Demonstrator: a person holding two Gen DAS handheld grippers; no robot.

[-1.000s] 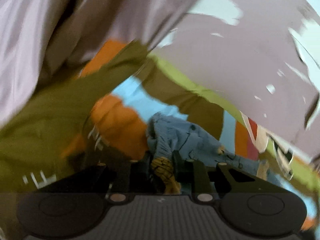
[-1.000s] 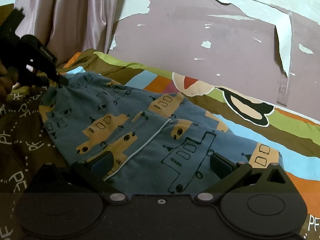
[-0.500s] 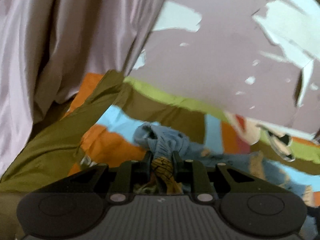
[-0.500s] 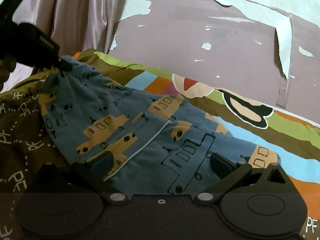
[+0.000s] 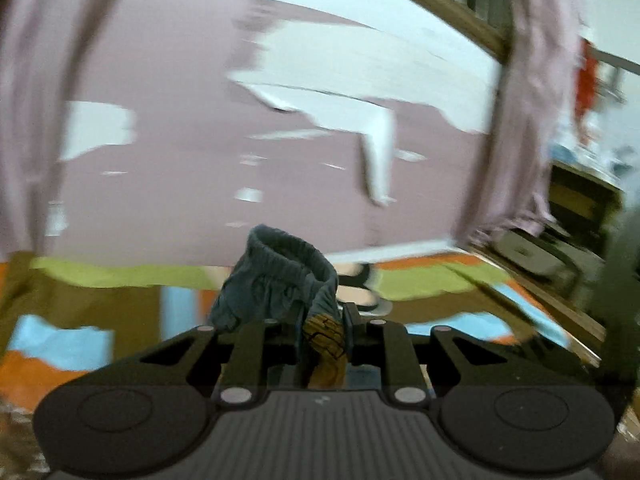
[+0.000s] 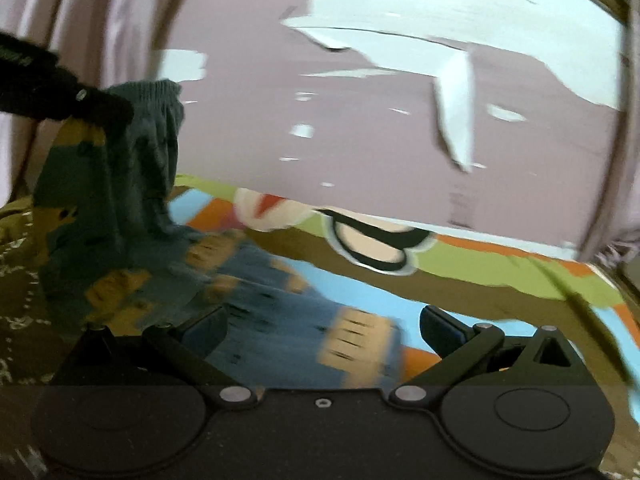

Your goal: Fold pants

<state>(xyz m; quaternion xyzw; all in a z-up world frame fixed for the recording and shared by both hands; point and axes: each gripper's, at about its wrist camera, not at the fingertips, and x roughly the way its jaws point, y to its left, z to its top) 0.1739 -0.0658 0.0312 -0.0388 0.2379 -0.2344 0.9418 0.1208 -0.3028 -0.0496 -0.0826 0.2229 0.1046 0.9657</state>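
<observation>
The blue pants (image 6: 248,296) with yellow vehicle prints lie on a colourful bedsheet (image 6: 500,280). Their waistband end (image 6: 152,120) is raised off the bed and hangs from my left gripper (image 6: 100,108) at the upper left of the right wrist view. In the left wrist view my left gripper (image 5: 324,320) is shut on a bunch of that fabric, and the gathered waistband (image 5: 280,276) sticks up past the fingertips. My right gripper (image 6: 320,326) is low over the pants' other end with its jaws wide apart, the cloth under and between them. Both views are blurred.
A mauve wall with peeling paint (image 6: 400,100) runs behind the bed. A pale curtain (image 6: 80,20) hangs at the left, and another (image 5: 528,120) at the right of the left wrist view. Dark shelving (image 5: 560,240) stands beyond the bed's right edge.
My left gripper has risen and swung right with the waistband, so that end of the pants now hangs up off the sheet. My right gripper has shifted too, its jaws as wide as before.
</observation>
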